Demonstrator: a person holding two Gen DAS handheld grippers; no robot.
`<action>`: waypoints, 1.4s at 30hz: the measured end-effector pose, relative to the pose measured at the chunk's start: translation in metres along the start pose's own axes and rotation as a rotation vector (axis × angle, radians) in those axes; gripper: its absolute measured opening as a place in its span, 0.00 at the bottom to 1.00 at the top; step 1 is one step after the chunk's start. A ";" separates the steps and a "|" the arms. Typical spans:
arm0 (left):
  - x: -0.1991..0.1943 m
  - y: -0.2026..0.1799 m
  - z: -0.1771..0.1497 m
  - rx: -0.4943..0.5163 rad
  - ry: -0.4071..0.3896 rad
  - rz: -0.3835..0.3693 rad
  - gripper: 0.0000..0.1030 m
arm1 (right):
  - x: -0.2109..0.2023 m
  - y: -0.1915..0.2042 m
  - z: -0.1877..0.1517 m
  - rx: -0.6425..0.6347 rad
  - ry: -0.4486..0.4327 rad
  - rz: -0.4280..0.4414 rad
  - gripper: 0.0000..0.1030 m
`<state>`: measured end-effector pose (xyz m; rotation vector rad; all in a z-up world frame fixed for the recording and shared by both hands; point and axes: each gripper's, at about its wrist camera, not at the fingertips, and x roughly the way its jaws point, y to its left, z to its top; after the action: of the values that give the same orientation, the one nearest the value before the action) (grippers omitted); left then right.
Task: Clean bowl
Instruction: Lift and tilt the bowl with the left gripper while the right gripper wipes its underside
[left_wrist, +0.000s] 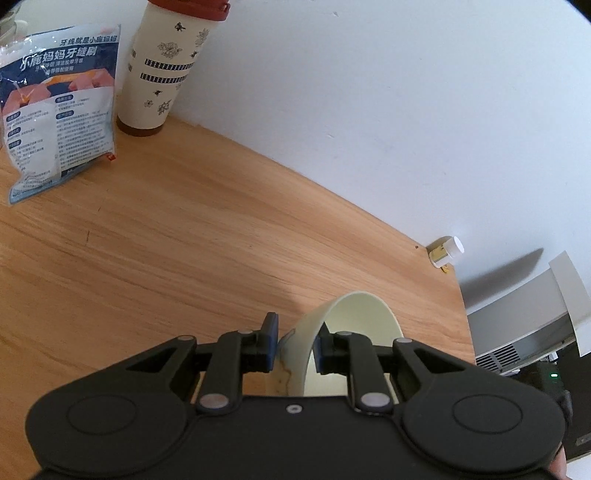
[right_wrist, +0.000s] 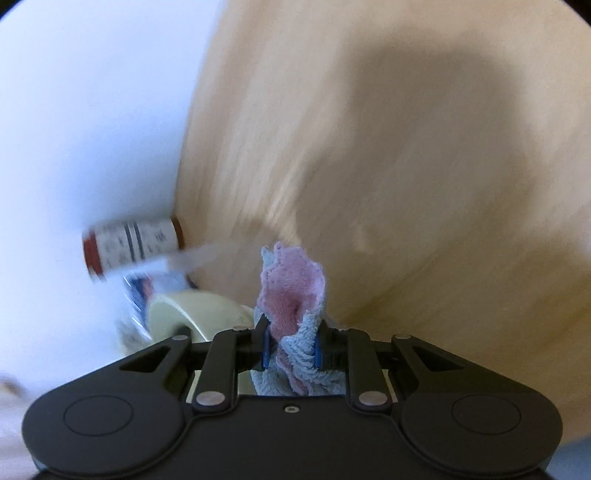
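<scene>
Left wrist view: left gripper (left_wrist: 295, 345) clamped on cream bowl (left_wrist: 354, 317) wall, raised above wooden table (left_wrist: 184, 240); right gripper (right_wrist: 290, 345) pinching pink-blue terry cloth (right_wrist: 291, 291), bowl low-left.

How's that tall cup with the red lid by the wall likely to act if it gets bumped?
The cup is tall and tapers to a narrow base, so it probably tips more readily than it slides. It looks like paper, so likely light unless full; its contents are hidden. The table is smooth wood, so a low nudge might just slide it.
</scene>
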<state>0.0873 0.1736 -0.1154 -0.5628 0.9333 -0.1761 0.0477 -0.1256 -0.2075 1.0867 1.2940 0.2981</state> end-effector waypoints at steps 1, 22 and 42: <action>0.000 0.000 0.001 -0.001 0.001 -0.006 0.17 | -0.002 0.006 -0.001 -0.075 0.002 -0.017 0.22; 0.007 -0.006 0.008 -0.131 -0.003 -0.044 0.17 | 0.028 0.108 -0.067 -1.150 0.087 -0.304 0.20; 0.015 0.000 0.010 -0.126 0.020 -0.040 0.17 | 0.026 0.093 -0.051 -1.038 0.027 -0.348 0.20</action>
<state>0.1035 0.1716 -0.1212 -0.6972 0.9578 -0.1596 0.0460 -0.0353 -0.1463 -0.0207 1.0905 0.6233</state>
